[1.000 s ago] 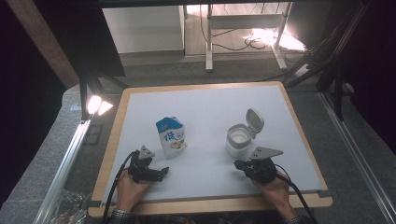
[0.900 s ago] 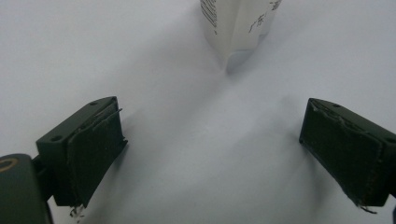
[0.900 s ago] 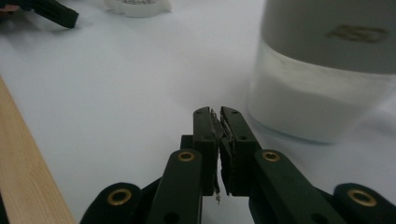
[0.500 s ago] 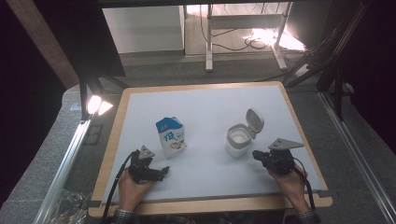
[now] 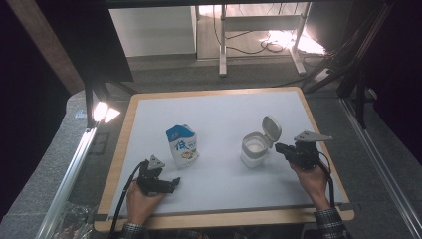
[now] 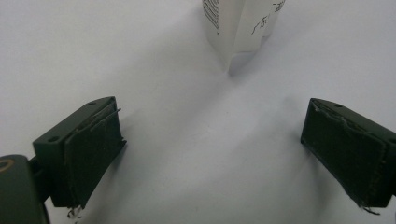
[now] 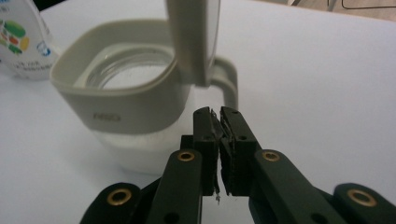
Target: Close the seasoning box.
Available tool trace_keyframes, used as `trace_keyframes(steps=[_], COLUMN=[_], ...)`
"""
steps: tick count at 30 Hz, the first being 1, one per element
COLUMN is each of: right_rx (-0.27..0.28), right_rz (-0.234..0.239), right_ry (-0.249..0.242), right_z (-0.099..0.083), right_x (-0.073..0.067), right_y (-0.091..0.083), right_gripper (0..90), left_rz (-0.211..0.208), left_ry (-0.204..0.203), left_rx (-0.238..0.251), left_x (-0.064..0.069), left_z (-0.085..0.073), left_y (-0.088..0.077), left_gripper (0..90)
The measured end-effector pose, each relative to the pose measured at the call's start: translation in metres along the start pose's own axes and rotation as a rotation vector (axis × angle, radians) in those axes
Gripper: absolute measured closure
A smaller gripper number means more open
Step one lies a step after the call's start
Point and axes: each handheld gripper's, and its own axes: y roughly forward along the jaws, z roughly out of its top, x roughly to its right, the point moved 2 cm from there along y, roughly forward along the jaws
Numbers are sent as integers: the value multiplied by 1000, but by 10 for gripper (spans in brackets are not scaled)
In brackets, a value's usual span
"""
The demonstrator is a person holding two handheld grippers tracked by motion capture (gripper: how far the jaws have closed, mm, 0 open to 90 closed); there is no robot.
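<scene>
High view: the jar point(image 5: 255, 148) stands right of centre on the table point(image 5: 224, 114), lid point(image 5: 271, 129) flipped up. Right gripper view: the right claw point(image 7: 219, 113) is closed and empty beside its handle point(image 7: 228, 79); glass looks rigid, slippery, breakable, so take the handle. Left gripper view: the left claw point(image 6: 212, 154) gapes empty.

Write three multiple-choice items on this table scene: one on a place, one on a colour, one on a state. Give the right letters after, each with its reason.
1. Where does the pouch stand relative to the jar in the high view?
A. to its left
B. to its right
C. inside it

2. What colour is the top of the pouch?
A. red
B. blue
C. black

3. How is the jar's lid?
A. shut flat
C. flipped up
B. lying on the table

Answers: 1 A, the pouch is nearer the left gripper; 2 B, its top is blue above a white body; 3 C, the lid stands up from the rim by the right gripper.
</scene>
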Motion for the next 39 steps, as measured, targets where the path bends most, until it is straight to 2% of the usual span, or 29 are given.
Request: trace_keyframes(steps=[6, 11, 16, 19, 24, 29, 33, 39], right_rx=[23, 56, 56, 76, 74, 99, 84, 73], right_rz=[8, 40, 44, 62, 57, 102, 84, 68], right_ry=[18, 49, 41, 57, 53, 63, 40, 39], right_z=[11, 21, 24, 26, 27, 30, 31, 30], right_x=[6, 10, 8, 9, 8, 5, 2, 5], right_y=[-1, -1, -3, -5, -5, -7, -6, -8], right_gripper=[844, 841, 837, 834, 834, 821, 811, 770], left_rz=[0, 1, 1, 1, 1, 1, 1, 0], left_ry=[0, 2, 2, 2, 1, 2, 2, 6], left_rx=[0, -1, -1, -1, 0, 0, 0, -4], left_x=[0, 0, 0, 0, 0, 0, 0, 0], left_z=[0, 0, 0, 0, 0, 0, 0, 0], left_y=[0, 0, 0, 0, 0, 0, 0, 0], left_gripper=[49, 49, 50, 49, 49, 49, 49, 49])
